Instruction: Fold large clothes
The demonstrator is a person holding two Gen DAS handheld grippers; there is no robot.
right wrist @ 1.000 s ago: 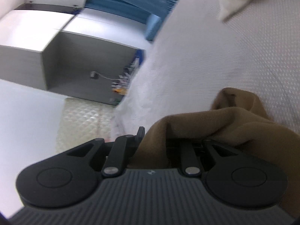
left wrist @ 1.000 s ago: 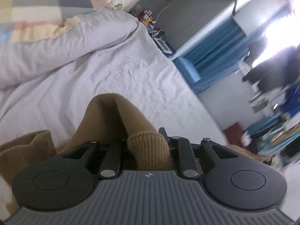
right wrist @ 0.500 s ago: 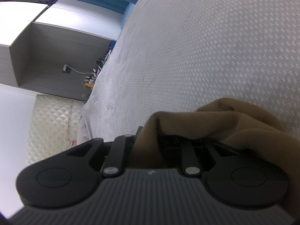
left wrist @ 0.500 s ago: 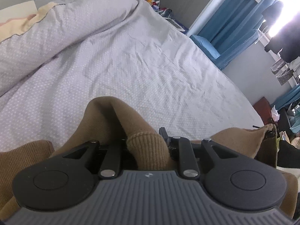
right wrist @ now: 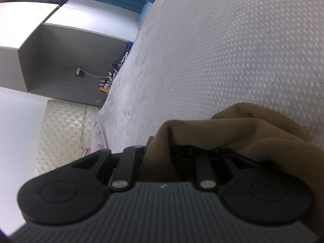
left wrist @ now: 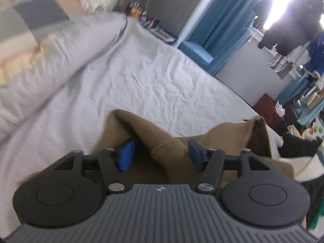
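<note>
A brown knit sweater lies bunched on the pale bed sheet in the left wrist view. Its ribbed cuff rests between my left gripper's blue pads, which stand apart from it; the jaws are opening. Further right, another part of the sweater is lifted off the bed. In the right wrist view my right gripper is shut on a fold of the same brown sweater, which drapes over the fingers and hides the pads.
A patterned quilt is heaped at the bed's head. Beyond the bed are a blue armchair, blue curtains and a cluttered side shelf. A grey cabinet and a quilted headboard show in the right wrist view.
My left gripper's jaws have spread apart and let go of the ribbed cuff, baring the blue pads. The right gripper has sunk toward the bed and keeps its hold.
</note>
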